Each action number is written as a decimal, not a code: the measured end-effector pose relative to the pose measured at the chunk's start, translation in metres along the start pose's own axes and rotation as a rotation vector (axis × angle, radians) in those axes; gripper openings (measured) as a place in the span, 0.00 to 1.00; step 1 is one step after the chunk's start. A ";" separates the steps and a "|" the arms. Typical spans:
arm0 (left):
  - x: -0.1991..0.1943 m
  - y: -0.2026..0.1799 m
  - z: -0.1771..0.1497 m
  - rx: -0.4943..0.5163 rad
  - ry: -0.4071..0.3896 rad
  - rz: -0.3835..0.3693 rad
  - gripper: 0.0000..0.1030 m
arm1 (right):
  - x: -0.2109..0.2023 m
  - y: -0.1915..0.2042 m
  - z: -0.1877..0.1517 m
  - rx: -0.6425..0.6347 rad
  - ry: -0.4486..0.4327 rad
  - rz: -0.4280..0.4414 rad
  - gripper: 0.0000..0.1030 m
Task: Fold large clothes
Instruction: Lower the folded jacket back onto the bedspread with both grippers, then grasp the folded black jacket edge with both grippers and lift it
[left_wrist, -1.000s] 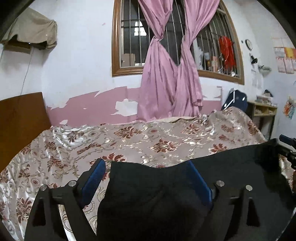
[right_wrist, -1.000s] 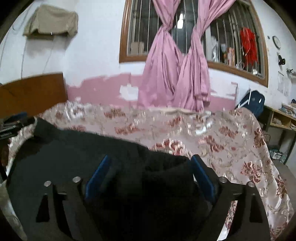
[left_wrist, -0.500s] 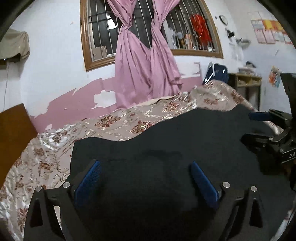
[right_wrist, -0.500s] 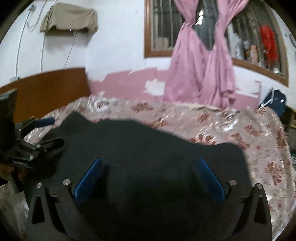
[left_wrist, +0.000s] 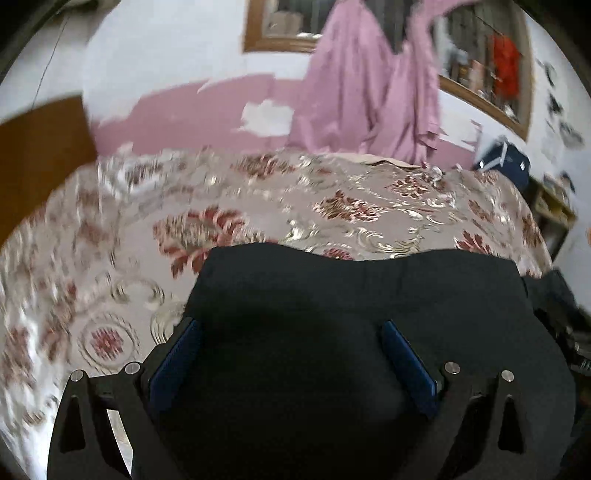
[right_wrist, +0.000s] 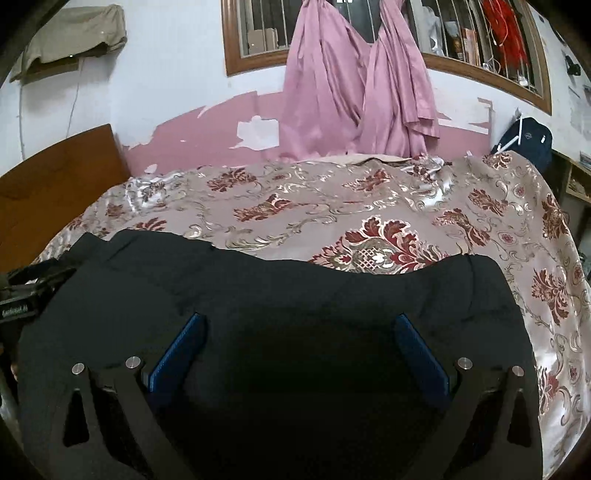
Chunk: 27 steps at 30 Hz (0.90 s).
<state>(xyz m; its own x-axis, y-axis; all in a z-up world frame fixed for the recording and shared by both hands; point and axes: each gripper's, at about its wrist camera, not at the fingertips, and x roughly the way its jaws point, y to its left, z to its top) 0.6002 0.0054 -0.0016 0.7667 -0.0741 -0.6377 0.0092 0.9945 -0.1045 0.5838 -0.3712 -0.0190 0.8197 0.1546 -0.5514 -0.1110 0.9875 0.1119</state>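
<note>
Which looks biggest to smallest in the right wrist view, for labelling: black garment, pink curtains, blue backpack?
1. black garment, though it lies nearest the camera
2. pink curtains
3. blue backpack

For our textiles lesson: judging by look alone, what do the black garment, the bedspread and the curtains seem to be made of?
Black garment: matte, light-absorbing cloth, perhaps cotton or a knit; the weave cannot be made out.
Bedspread: glossy woven brocade or satin look, bright highlights on its red floral pattern.
Curtains: smooth pink satin-like fabric, soft sheen along the folds.

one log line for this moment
left gripper: open | right gripper: open | black fabric garment: spread on floral satin bedspread
</note>
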 end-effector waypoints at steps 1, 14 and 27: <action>0.004 0.006 -0.003 -0.030 0.003 -0.014 1.00 | 0.002 0.000 -0.001 -0.005 0.000 -0.002 0.98; 0.035 0.017 -0.018 -0.127 0.036 -0.062 1.00 | 0.037 -0.008 -0.016 0.062 0.057 0.060 0.99; 0.042 0.011 -0.020 -0.115 0.040 -0.030 1.00 | 0.053 -0.018 -0.029 0.115 0.053 0.114 0.99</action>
<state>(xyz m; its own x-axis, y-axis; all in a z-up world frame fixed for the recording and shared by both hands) 0.6195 0.0116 -0.0451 0.7412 -0.1091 -0.6623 -0.0434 0.9768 -0.2095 0.6132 -0.3794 -0.0738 0.7745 0.2696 -0.5723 -0.1340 0.9540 0.2682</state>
